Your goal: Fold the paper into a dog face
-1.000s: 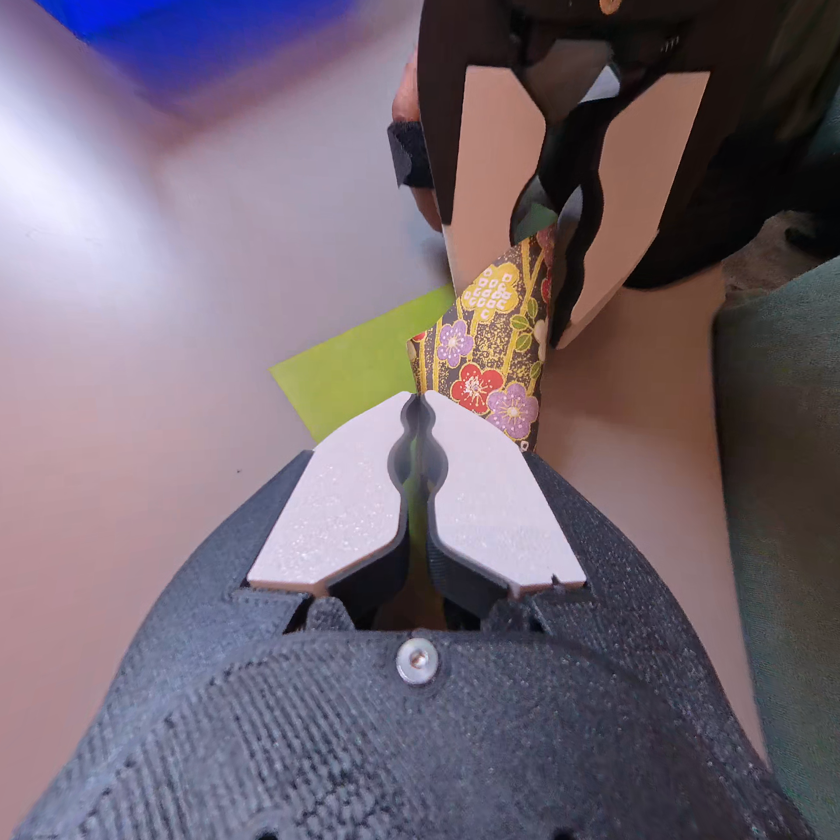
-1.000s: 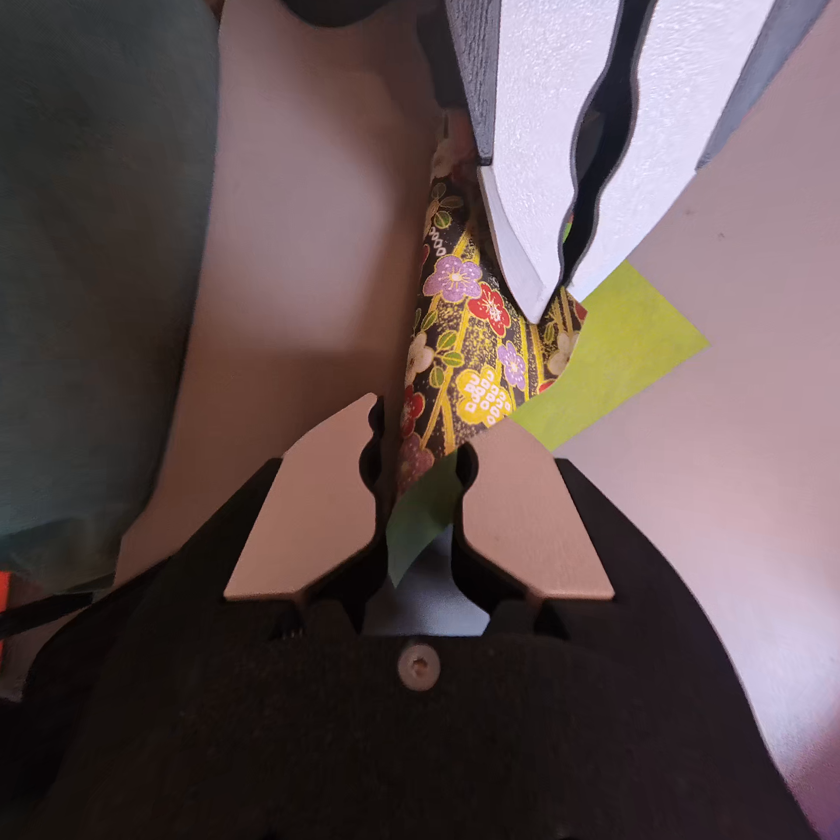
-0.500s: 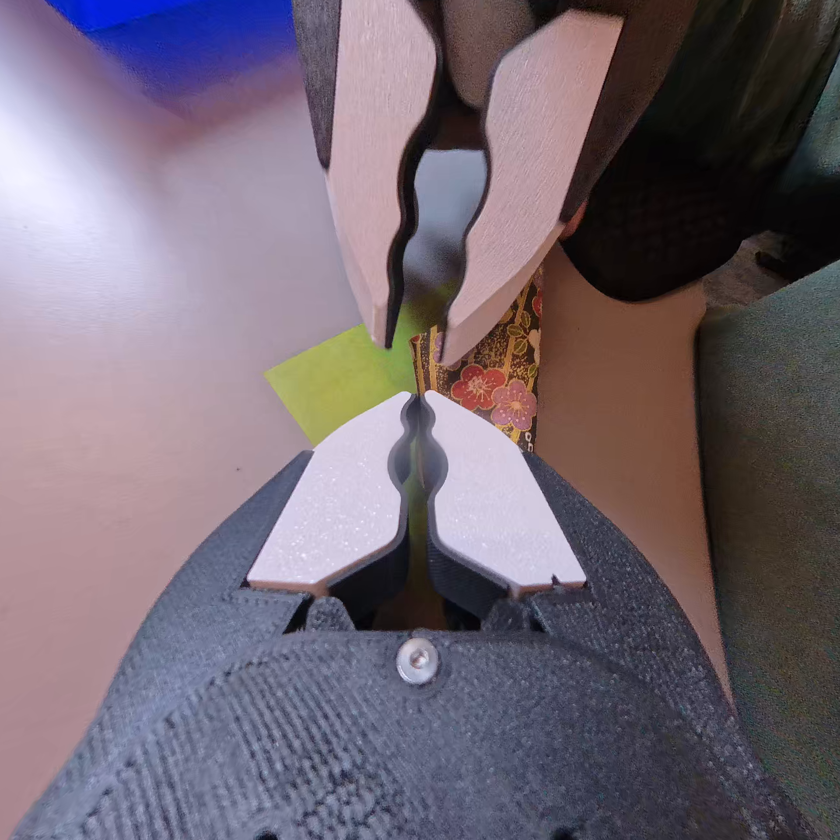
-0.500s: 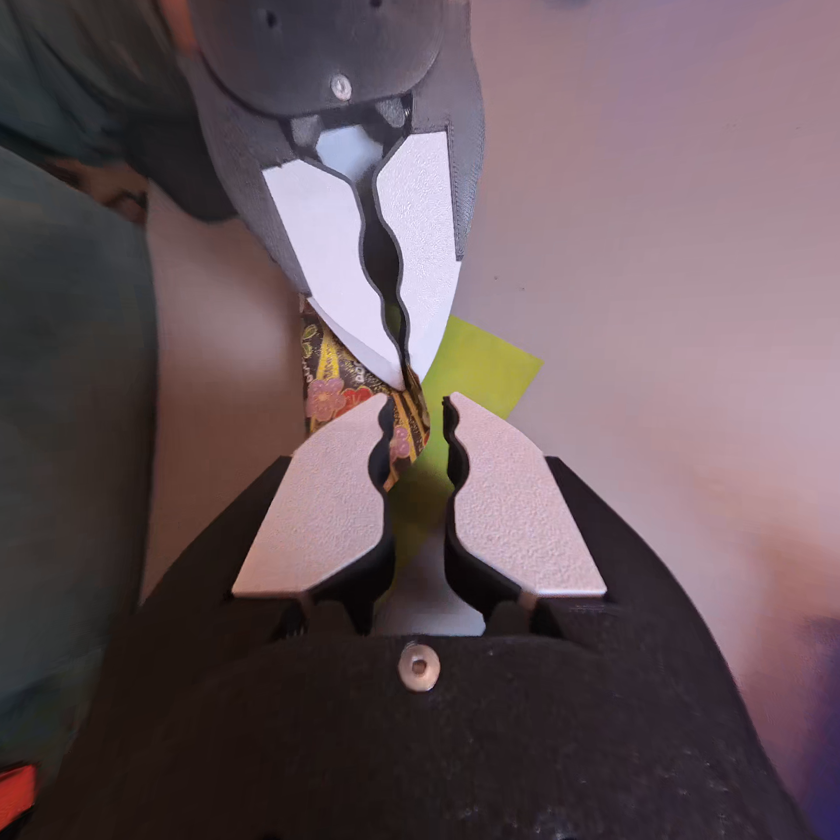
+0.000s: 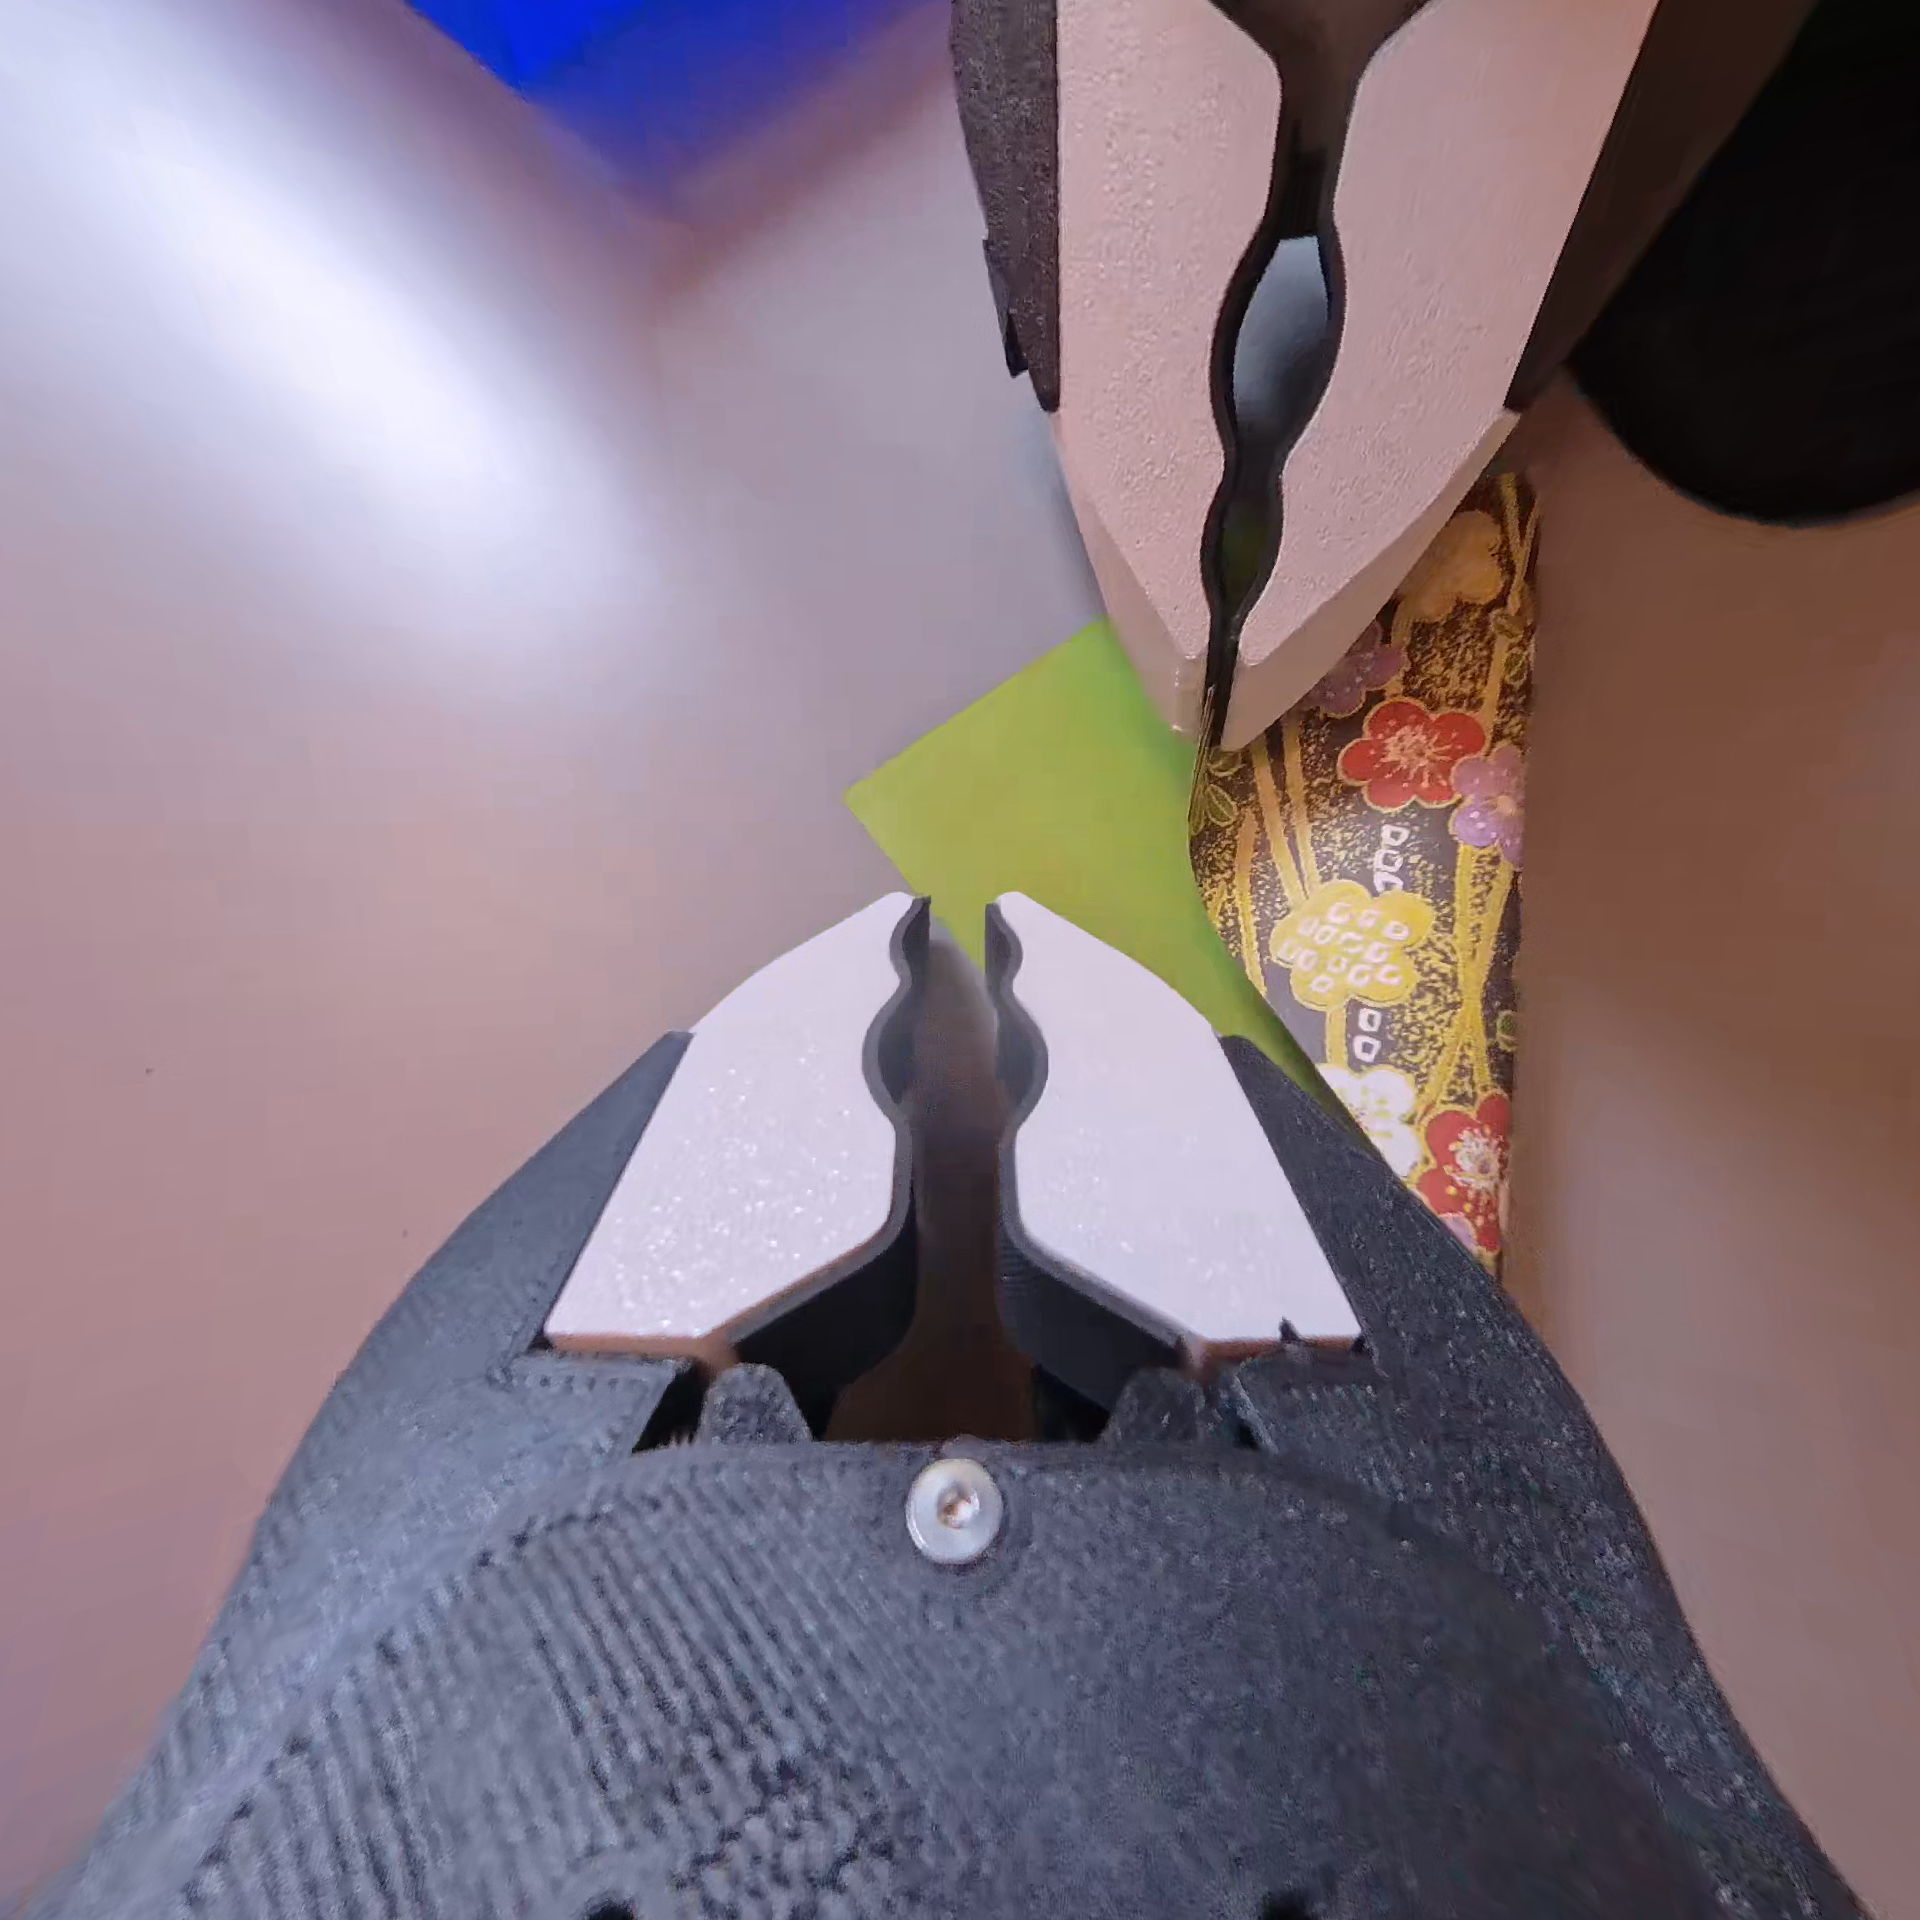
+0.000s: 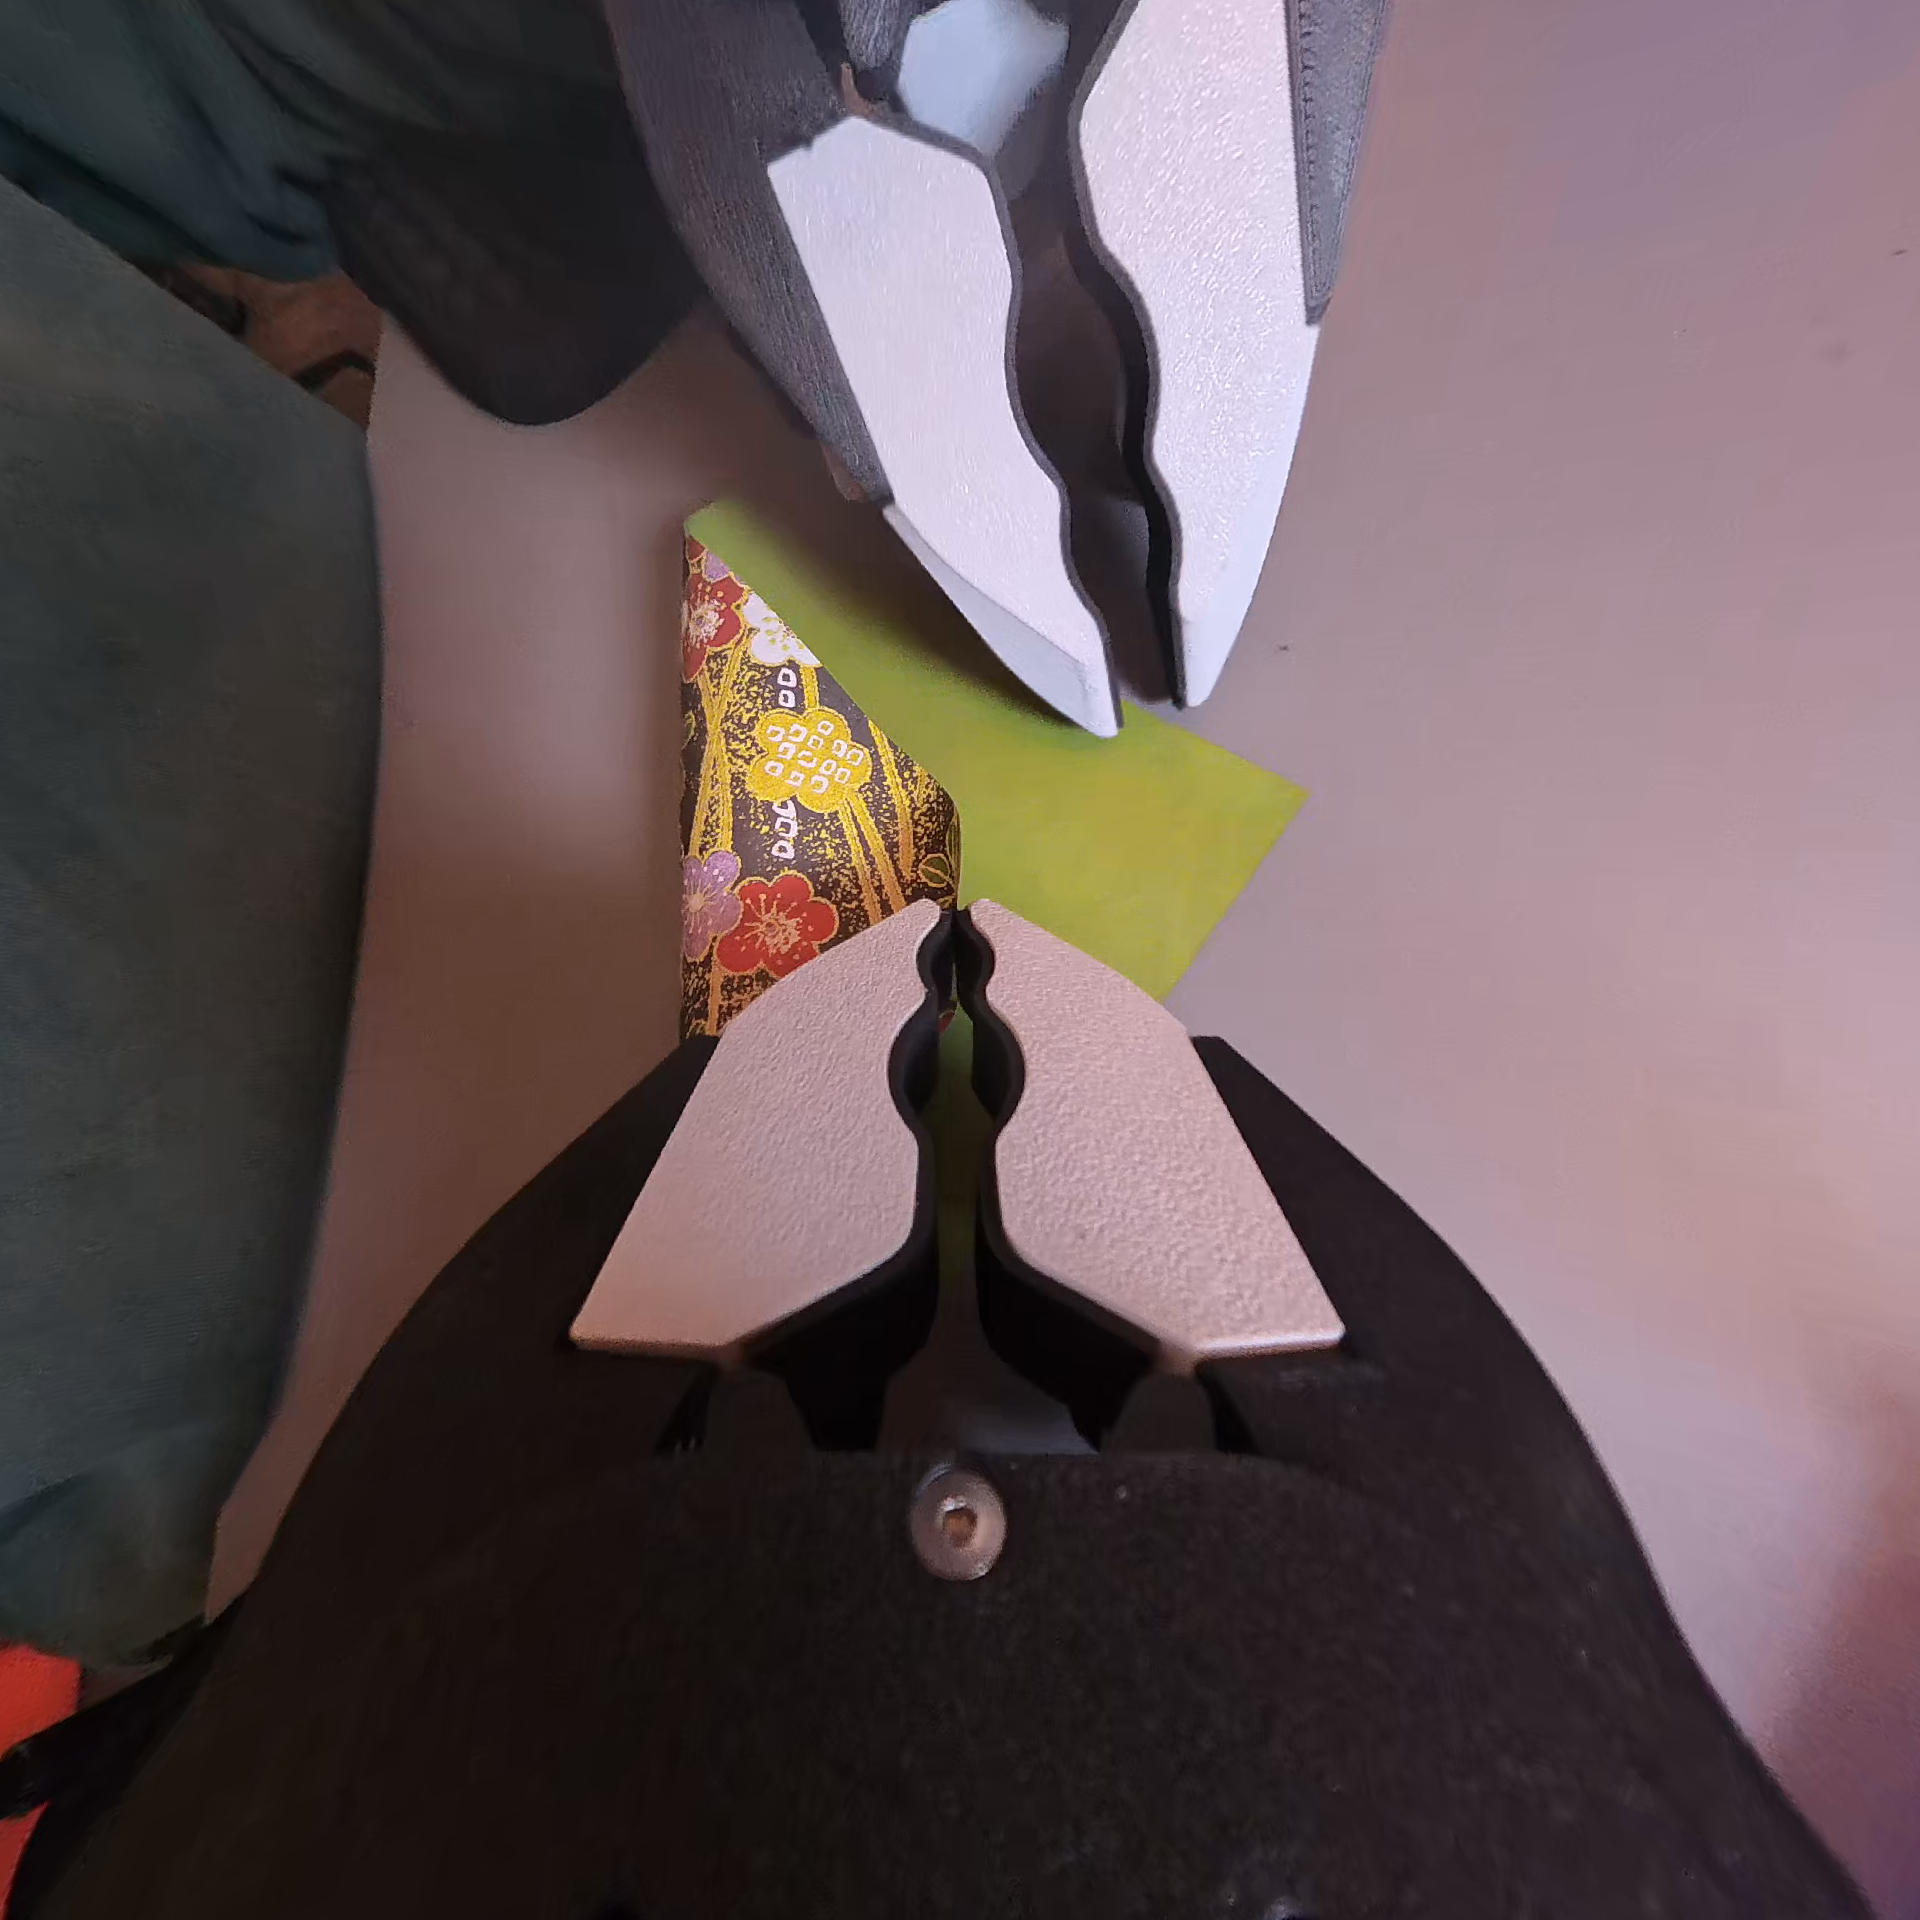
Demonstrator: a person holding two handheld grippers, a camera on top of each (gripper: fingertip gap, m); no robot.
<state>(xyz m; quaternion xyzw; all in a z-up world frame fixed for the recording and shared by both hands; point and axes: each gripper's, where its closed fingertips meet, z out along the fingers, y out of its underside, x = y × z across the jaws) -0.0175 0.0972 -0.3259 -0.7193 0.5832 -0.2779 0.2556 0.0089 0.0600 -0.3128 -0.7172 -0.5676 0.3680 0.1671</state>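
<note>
The paper lies on the table with its lime green side (image 5: 1039, 810) up and a dark floral flap (image 5: 1361, 935) folded over it along the right. My left gripper (image 5: 956, 909) is slightly open and empty, its tips just above the green corner. My right gripper (image 5: 1210, 717) comes in from the top, shut on the edge of the floral flap where it meets the green. In the right wrist view my right gripper (image 6: 956, 914) pinches the flap (image 6: 800, 790) at its corner. The green sheet (image 6: 1091, 831) spreads beyond it, and my left gripper (image 6: 1143, 712) hovers open over it.
The table (image 5: 312, 727) is smooth and pinkish grey. A blue object (image 5: 675, 83) sits blurred at the far edge. Teal fabric (image 6: 156, 831) lies along the table's side beside the paper. A small orange thing (image 6: 31, 1694) shows at the bottom left. Some 5 cm of space lies between my two pairs of fingers.
My left gripper has opened, let go of the paper and drawn back to the left. My right gripper has shut on the floral flap's edge. The flap now lies lower.
</note>
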